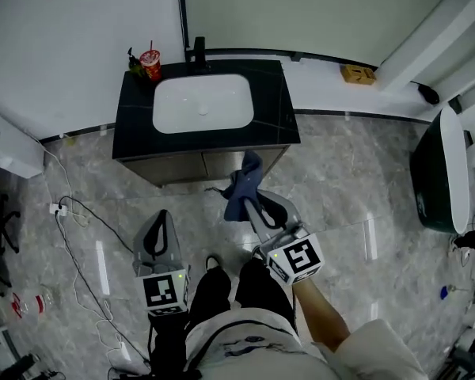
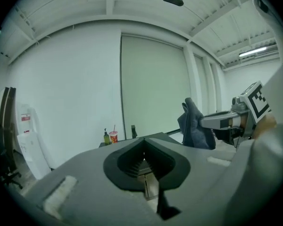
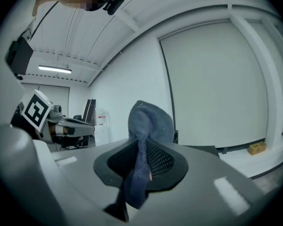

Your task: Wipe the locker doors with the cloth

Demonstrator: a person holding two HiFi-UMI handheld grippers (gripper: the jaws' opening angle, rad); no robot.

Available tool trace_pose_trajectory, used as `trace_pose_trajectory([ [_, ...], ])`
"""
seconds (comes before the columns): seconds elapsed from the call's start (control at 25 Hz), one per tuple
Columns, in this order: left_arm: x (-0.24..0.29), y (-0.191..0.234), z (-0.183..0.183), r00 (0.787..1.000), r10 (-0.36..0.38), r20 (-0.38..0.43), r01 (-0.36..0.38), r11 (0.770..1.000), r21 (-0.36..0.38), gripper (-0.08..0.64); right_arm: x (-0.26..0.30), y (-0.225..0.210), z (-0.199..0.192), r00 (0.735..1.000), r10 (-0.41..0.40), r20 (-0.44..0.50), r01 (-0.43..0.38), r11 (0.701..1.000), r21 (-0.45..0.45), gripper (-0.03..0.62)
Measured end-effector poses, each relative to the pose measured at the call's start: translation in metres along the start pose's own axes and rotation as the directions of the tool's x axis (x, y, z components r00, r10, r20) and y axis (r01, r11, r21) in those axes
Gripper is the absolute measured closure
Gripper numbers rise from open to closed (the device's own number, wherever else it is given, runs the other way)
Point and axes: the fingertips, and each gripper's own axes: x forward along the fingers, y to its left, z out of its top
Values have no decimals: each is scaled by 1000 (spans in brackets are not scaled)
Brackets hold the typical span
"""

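Note:
My right gripper (image 1: 250,199) is shut on a dark blue cloth (image 1: 242,187) and holds it up in front of the cabinet doors (image 1: 202,165) under the black counter (image 1: 277,109). In the right gripper view the cloth (image 3: 148,121) bunches above the jaws of the gripper (image 3: 141,147) and a strip hangs down between them. The cloth (image 2: 195,126) also shows at the right of the left gripper view. My left gripper (image 1: 161,215) hovers lower left, apart from the cabinet. Its jaws (image 2: 142,158) meet with nothing between them.
A white basin (image 1: 202,105) sits in the counter, with a faucet (image 1: 199,54), a red cup (image 1: 150,63) and a small bottle (image 1: 133,60) at the back. Cables (image 1: 71,212) lie on the marble floor at the left. A dark tub (image 1: 439,172) stands at the right.

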Motion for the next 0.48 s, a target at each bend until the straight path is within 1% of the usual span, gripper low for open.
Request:
trace_pose_trajectory([
  [0.12, -8, -12, 17, 999, -45, 8, 45, 999, 12, 558, -19, 1, 19, 997, -67, 24, 67, 998, 1, 532],
  [0.2, -9, -20, 29, 998, -64, 26, 64, 998, 17, 558, -29, 0, 29, 995, -97, 29, 98, 995, -21, 534],
  [0.36, -9, -32, 52, 996, -70, 62, 69, 997, 24, 558, -47, -12, 48, 987, -152, 53, 154, 988, -31, 534],
  [0.48, -8, -46, 63, 994, -81, 72, 78, 996, 32, 558, -60, -19, 62, 982, -173, 79, 175, 984, -30, 537],
])
